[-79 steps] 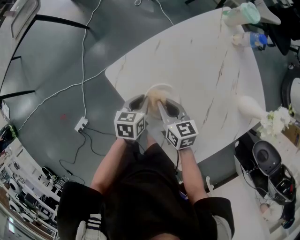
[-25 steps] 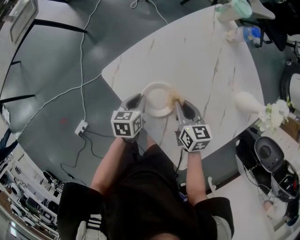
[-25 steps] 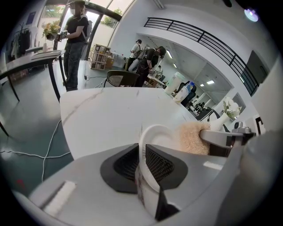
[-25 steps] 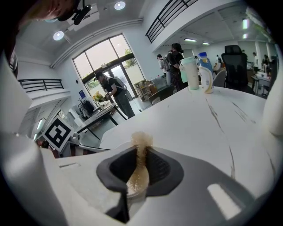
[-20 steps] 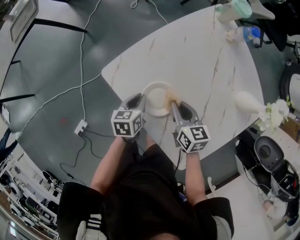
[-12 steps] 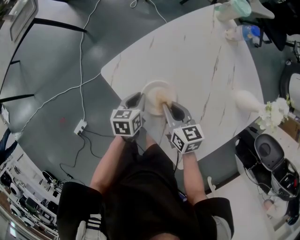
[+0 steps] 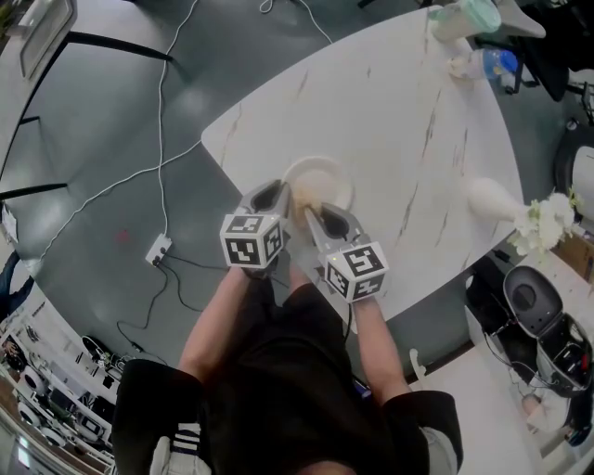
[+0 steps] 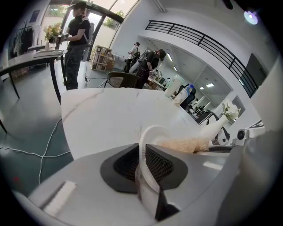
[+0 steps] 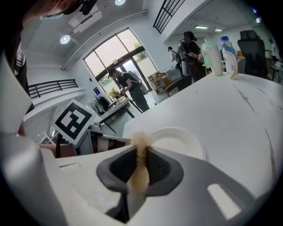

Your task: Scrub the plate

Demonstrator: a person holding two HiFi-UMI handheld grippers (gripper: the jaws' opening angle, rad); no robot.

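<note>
A white paper plate (image 7: 320, 179) lies near the front corner of the white marble table (image 7: 399, 121). My left gripper (image 7: 276, 199) is shut on the plate's near-left rim; in the left gripper view the rim (image 8: 142, 148) stands pinched between the black pads. My right gripper (image 7: 314, 221) is shut on a tan fibrous scrubber (image 7: 301, 196) that rests on the plate's near-left part. In the right gripper view the scrubber (image 9: 140, 152) sticks out between the pads, with the plate (image 9: 179, 140) just beyond it. The scrubber (image 8: 183, 144) also shows beside the plate in the left gripper view.
A green-lidded cup (image 7: 475, 20) and a bottle (image 7: 495, 63) stand at the table's far right corner. A white vase (image 7: 490, 199) with flowers sits at the right edge. A cable and power strip (image 7: 160, 246) lie on the floor at left. People stand far behind.
My right gripper has swept the scrubber from the plate's right rim leftward across the plate to its near-left part. The left gripper and the plate have stayed put.
</note>
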